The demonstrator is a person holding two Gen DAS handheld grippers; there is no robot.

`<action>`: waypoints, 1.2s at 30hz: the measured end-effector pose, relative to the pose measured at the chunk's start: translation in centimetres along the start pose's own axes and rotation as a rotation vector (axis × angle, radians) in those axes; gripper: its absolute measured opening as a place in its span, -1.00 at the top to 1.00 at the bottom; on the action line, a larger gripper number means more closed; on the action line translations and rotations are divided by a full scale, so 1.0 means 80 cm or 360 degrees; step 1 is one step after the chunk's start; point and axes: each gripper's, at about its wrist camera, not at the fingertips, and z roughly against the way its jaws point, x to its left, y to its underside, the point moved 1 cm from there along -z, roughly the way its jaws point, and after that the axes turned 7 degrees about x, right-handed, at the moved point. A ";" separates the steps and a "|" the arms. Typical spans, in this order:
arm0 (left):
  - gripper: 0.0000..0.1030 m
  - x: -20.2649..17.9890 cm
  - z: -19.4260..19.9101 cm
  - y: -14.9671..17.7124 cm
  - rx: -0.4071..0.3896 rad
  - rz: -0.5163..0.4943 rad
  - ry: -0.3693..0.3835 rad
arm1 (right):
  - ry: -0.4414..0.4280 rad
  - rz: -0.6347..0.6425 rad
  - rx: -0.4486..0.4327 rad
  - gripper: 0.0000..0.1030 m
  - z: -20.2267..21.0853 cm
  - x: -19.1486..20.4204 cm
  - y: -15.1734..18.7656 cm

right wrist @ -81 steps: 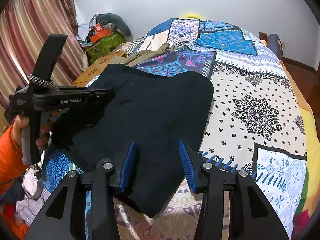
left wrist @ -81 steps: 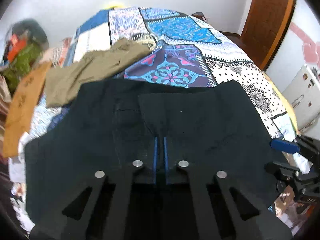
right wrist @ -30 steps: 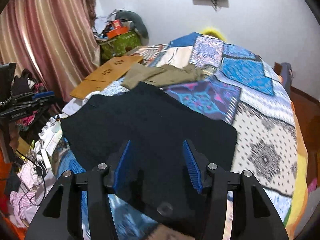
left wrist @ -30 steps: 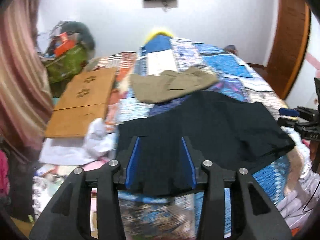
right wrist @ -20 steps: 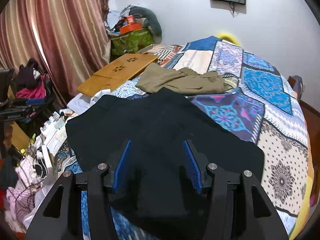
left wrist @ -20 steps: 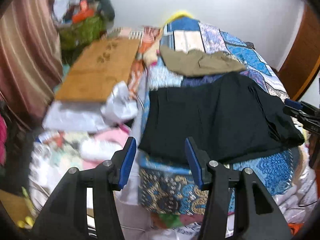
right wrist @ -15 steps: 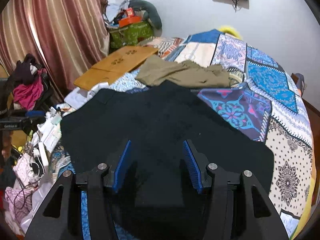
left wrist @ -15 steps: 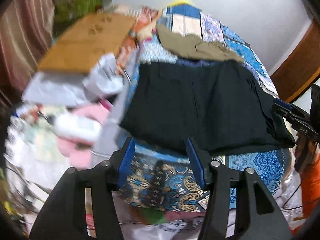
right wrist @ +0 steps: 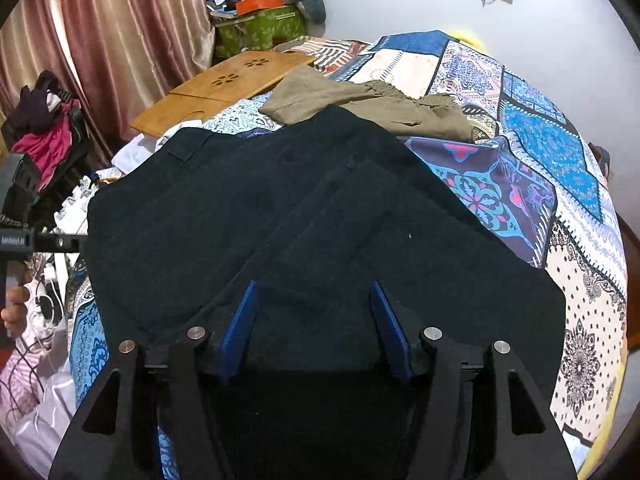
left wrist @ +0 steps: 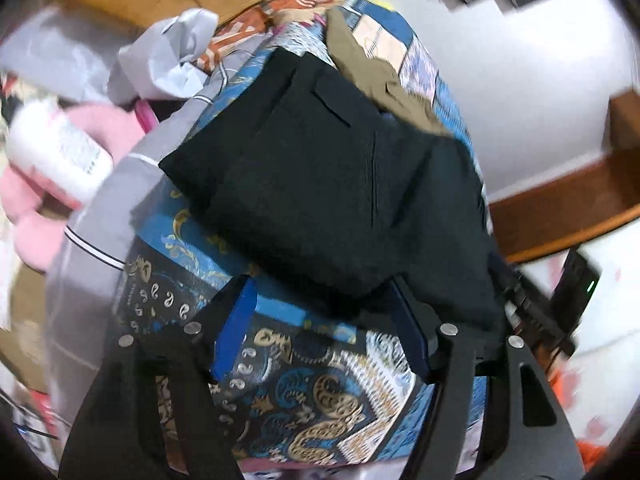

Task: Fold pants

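2 garments lie on your bed: black pants spread flat over the near corner of the patchwork cover, and olive shorts just beyond them, the 2 meeting at the far edge. Your left gripper has just been widening its fingers, which now stand apart over the hanging bedspread at the pants' near edge with no cloth pinched. Your right gripper has also just been spreading; its fingers stand apart above the black cloth, nothing gripped.
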 end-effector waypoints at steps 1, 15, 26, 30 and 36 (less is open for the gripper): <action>-0.29 0.005 0.000 -0.003 -0.0018 0.0052 0.0042 | 0.0002 0.0000 -0.0001 -0.07 -0.001 0.002 0.000; 0.21 -0.013 -0.028 -0.048 -0.0153 -0.0050 -0.0373 | -0.0020 -0.0013 -0.0013 -0.07 -0.005 0.002 -0.002; 0.62 -0.099 0.013 -0.059 -0.0331 -0.0417 -0.0587 | 0.0004 -0.0035 -0.0074 -0.07 0.017 -0.003 0.005; 0.64 -0.159 0.041 -0.063 -0.0426 -0.0557 -0.0540 | 0.0033 -0.0119 -0.0151 -0.07 0.046 -0.027 0.017; 0.64 -0.258 0.067 -0.053 -0.0569 -0.0815 -0.0492 | 0.0130 -0.0269 -0.0218 -0.07 0.087 -0.077 0.051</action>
